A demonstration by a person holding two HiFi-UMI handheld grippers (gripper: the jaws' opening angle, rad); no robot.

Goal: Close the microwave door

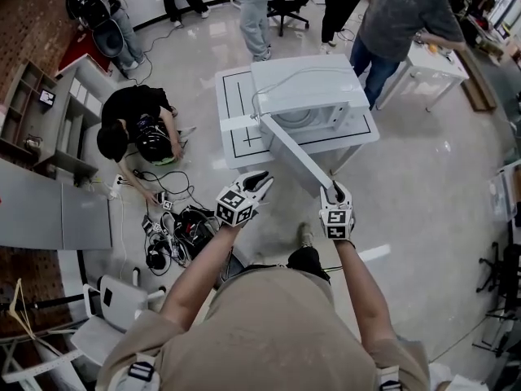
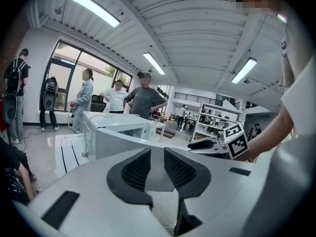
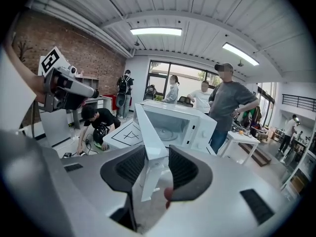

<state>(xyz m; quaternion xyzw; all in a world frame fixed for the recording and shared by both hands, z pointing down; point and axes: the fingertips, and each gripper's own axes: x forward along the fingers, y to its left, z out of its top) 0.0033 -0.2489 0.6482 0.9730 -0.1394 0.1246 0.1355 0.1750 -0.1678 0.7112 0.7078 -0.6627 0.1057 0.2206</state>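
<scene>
The white microwave stands on a white table ahead of me, with its door swung open toward me. My right gripper is shut on the door's free edge. In the right gripper view the door runs edge-on between both pads, and the microwave's cavity shows behind it. My left gripper hangs left of the door, apart from it. In the left gripper view the left gripper has its jaws a little apart with nothing between them, and the microwave is ahead.
A person crouches on the floor left of the table, beside a tangle of cables and gear. Several people stand behind the table. A grey shelf unit is at the far left and a small white table at the back right.
</scene>
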